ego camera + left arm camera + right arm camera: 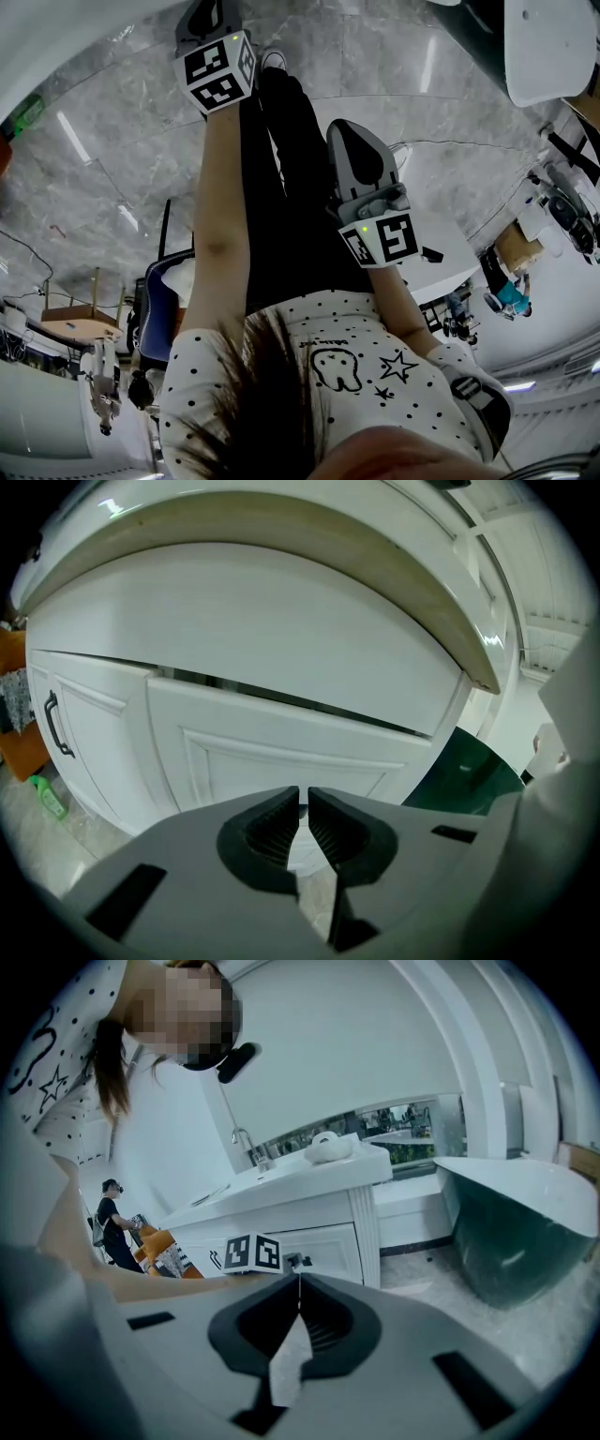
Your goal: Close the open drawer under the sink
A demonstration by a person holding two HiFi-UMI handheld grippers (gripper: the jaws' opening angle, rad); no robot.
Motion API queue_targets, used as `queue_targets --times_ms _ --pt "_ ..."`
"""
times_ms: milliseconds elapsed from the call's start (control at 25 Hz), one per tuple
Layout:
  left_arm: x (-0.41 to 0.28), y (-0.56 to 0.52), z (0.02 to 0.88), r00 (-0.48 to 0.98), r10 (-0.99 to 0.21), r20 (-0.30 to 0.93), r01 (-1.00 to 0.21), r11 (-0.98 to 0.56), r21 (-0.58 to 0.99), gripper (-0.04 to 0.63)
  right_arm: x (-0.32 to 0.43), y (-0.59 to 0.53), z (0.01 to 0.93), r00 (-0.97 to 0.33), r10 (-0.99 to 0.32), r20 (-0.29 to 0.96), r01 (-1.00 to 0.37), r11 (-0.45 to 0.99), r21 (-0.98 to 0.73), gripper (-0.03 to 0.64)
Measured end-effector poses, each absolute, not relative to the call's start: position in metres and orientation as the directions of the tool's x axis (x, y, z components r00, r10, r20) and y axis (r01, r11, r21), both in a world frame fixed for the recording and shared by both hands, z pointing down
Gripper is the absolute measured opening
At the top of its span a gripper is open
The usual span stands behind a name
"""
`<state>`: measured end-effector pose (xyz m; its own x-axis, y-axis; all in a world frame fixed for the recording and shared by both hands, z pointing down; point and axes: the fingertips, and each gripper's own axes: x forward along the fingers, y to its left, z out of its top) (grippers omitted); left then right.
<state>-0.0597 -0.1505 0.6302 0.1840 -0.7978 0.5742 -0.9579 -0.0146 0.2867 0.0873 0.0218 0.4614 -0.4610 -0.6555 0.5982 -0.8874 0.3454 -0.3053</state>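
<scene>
In the left gripper view a white vanity front fills the frame. Its drawer panel (281, 752) stands slightly out from the cabinet, with a dark gap along its top edge. My left gripper (303, 794) hangs just in front of that panel, its jaws a narrow slit apart with nothing between them. From the right gripper view I see the same vanity (309, 1208) from farther back, with the left gripper's marker cube (251, 1252) before its drawer front. My right gripper (299, 1281) is shut and empty. In the head view both grippers, left (208, 14) and right (349, 141), reach forward over grey marble floor.
A cabinet door with a black handle (53, 724) sits left of the drawer, and a green bottle (47, 797) lies on the floor below it. A dark green bathtub (506, 1213) stands to the right. A faucet (246, 1147) rises from the countertop. Another person (111, 1222) stands far left.
</scene>
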Motion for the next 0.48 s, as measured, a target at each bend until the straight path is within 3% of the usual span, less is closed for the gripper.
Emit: queue_targets --times_ms 480 --pt "-0.058 -0.150 0.595 0.208 -0.836 0.509 -0.958 -0.069 0.278 0.006 0.087 0.019 0.457 -0.474 -0.659 0.584 -0.880 0.359 -0.310 0.014"
